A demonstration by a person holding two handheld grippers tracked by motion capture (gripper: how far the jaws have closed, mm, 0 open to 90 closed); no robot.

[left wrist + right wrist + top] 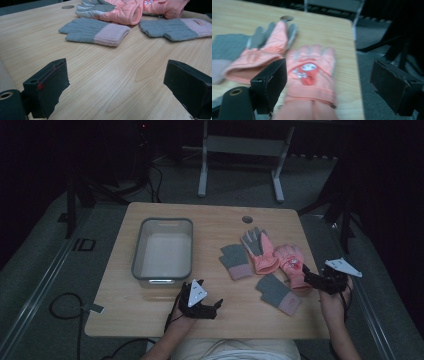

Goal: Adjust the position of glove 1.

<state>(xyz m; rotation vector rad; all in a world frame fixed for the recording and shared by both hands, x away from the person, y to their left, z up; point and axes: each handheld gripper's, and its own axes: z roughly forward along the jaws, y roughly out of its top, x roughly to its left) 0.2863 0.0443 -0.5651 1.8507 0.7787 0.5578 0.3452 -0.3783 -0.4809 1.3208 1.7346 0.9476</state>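
On the table [150, 305] — four gloves (two grey knit [236, 261], two pink [292, 264]).

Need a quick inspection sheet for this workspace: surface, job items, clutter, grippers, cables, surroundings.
Surface: wooden table, round hole near the far edge.
Job's things: two pink gloves and two grey knit gloves lying at the right; grey bin at the left, looks empty.
Clutter: nothing seen.
Grippers: left gripper open over bare wood; right gripper open at a pink glove's cuff.
Cables: one cable loops on the floor at the left.
Surroundings: dark room, grey table frame behind.
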